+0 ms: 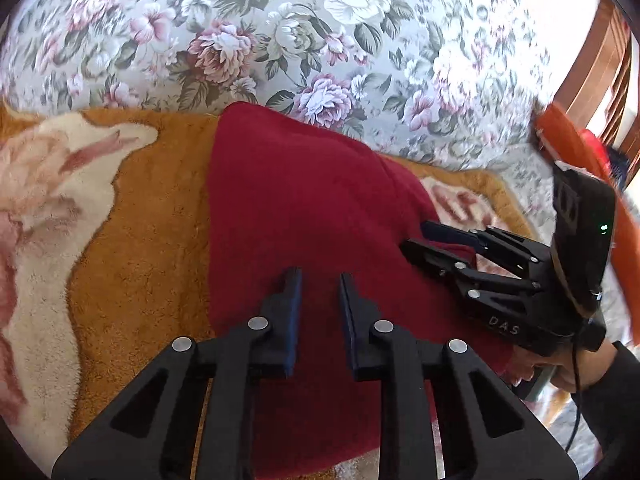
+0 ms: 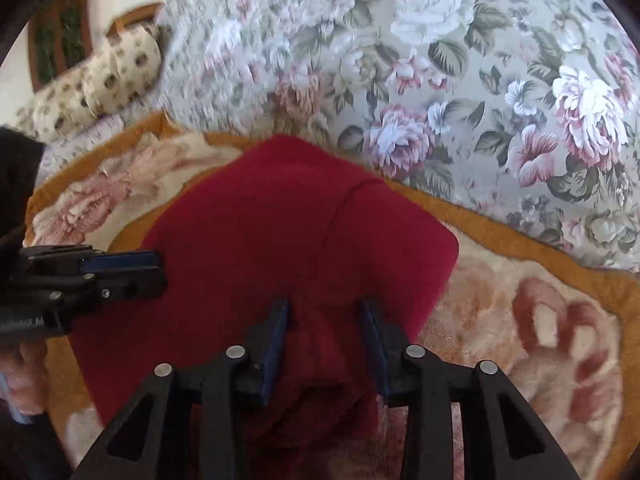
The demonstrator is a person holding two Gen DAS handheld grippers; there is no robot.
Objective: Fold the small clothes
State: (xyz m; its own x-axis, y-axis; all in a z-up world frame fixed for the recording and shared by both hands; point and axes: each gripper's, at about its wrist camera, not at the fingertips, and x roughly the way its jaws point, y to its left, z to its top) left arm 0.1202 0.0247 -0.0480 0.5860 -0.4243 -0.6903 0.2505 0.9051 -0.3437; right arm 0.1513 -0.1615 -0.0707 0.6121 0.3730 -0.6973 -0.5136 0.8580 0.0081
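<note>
Directly ahead of both grippers, a dark red fleece garment [image 1: 304, 200] is spread on an orange plush blanket [image 1: 152, 216] that covers a flower-patterned bed [image 1: 320, 40]. From the left wrist view, its long axis is seen to run away from the cameras, from the near hem under the fingers up to a narrower far end by the blanket's edge.

The left gripper [image 1: 320, 280] is held over the near middle of the cloth, its jaws parted only a little, with nothing seen pinched between the blue pads [image 1: 295, 312]. The right gripper [image 2: 325, 308] is poised at the near right corner, where the cloth is bunched into a hump; its jaws are released and stand either side of that bunched fabric, but no press of the pads can be made out. In the left wrist view the right gripper is seen lying along the garment's right edge.

The bunched corner is judged to be nearer the right gripper, so a grasp there is likely called for, followed by a lift toward the far end.
</note>
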